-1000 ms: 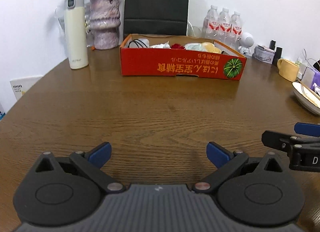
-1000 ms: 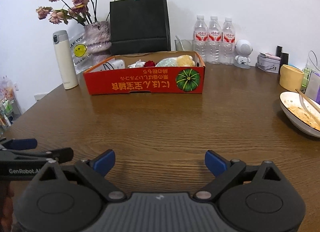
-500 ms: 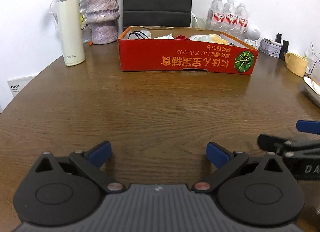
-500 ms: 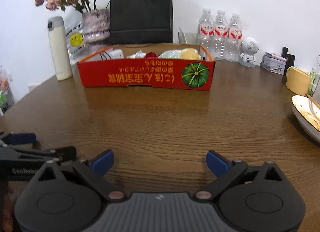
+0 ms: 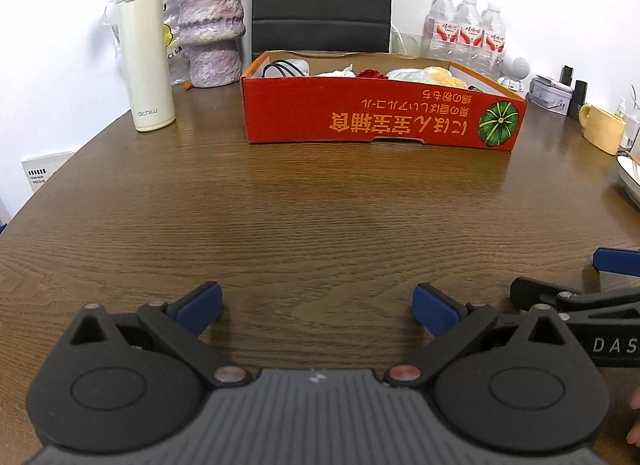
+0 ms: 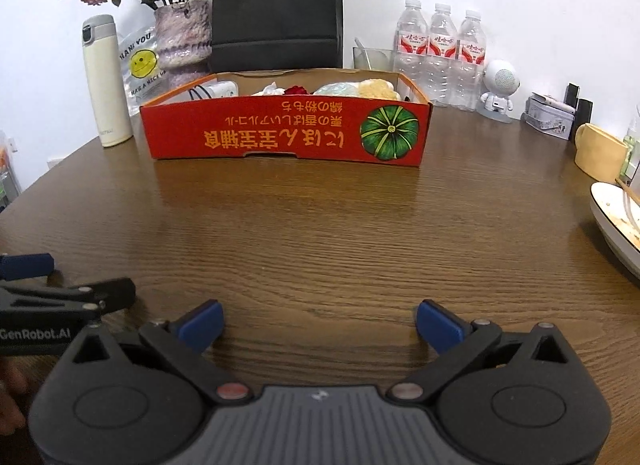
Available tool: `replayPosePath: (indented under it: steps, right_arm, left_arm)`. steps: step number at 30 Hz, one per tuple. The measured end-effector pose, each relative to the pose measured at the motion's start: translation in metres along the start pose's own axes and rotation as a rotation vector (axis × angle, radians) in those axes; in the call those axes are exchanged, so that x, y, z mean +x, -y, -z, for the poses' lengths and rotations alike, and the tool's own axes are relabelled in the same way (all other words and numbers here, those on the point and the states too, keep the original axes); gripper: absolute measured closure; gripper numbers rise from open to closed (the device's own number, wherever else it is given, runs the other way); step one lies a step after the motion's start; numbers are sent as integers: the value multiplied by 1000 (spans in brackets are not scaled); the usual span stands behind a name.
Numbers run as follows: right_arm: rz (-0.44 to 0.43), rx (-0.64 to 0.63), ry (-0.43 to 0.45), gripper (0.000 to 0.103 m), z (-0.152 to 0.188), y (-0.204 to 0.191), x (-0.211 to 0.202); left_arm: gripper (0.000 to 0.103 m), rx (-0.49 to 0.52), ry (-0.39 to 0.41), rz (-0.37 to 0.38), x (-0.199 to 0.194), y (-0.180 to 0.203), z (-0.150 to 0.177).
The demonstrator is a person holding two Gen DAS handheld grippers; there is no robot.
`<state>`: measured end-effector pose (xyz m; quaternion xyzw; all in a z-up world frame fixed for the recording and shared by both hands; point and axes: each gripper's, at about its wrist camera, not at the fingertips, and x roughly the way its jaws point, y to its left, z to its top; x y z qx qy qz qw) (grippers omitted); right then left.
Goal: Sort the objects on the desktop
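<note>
1. The left gripper [image 5: 317, 307] has a grey ribbed body at 6 o'clock of its own view, flanked by two black round housings.
2. Black linkage arms run out to blue fingertips [image 5: 200, 303] — each pivot carries a silver screw, and two reddish round pins sit at the body's top edge.
3. The right gripper [image 6: 319, 323] is built the same: grey ribbed centre, black discs, blue pads.
4. White lettering marks the side of each gripper — "GenRobot.AI" at 9 o'clock of the right view, "DAS" at 3 o'clock of the left.
</note>
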<state>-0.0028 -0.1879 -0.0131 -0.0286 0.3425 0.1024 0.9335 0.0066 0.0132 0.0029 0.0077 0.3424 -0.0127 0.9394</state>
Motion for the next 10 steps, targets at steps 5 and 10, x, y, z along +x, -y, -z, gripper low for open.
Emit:
replayPosePath:
  steps: [5,10]
  right_arm:
    - [0,-2,0,0,0,0,0]
    - [3,1,0,0,0,-1,0]
  left_arm:
    - [0,1,0,-2,0,1,0]
    - [0,4,0,6,0,0,0]
